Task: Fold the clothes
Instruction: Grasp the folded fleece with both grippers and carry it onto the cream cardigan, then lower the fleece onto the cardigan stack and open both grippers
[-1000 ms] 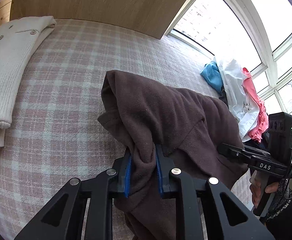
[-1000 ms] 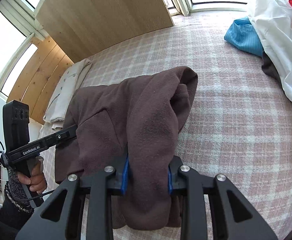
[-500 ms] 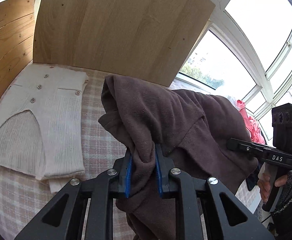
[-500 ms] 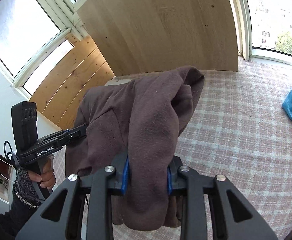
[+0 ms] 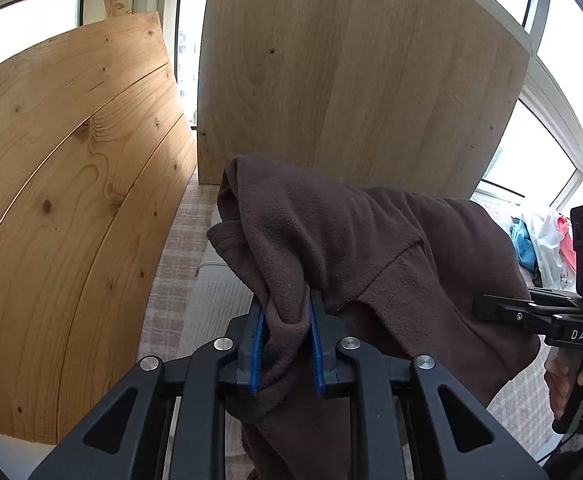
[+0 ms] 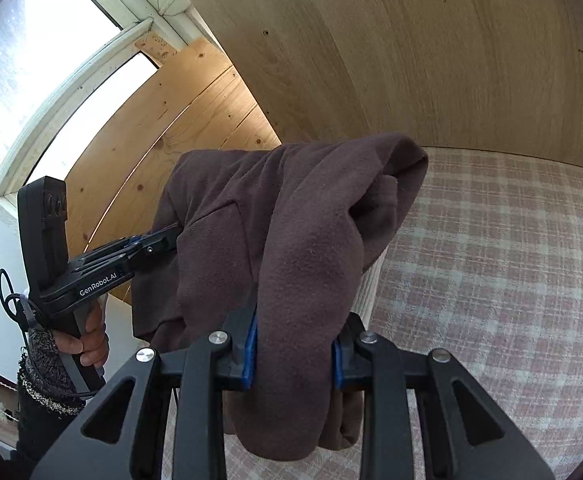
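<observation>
A folded brown fleece garment (image 5: 331,248) hangs between both grippers, held above the plaid bed. My left gripper (image 5: 285,344) is shut on one bunched end of it. My right gripper (image 6: 293,350) is shut on the other end of the brown garment (image 6: 291,220). Each gripper shows in the other's view: the right one (image 5: 491,310) at the right edge, the left one (image 6: 159,246) at the left. A folded cream ribbed cardigan (image 5: 215,296) lies on the bed just below and beyond the brown garment; a strip of it shows in the right wrist view (image 6: 367,292).
The pink plaid bed cover (image 6: 491,280) spreads to the right. A pale wooden headboard panel (image 5: 351,80) and pine boards (image 5: 71,180) stand close ahead. A pile of blue, white and pink clothes (image 5: 539,244) lies at the far right by the windows.
Both grippers have carried the brown garment left toward the headboard and tilted upward. The wooden boards now fill the view and the cream cardigan is mostly hidden below the garment.
</observation>
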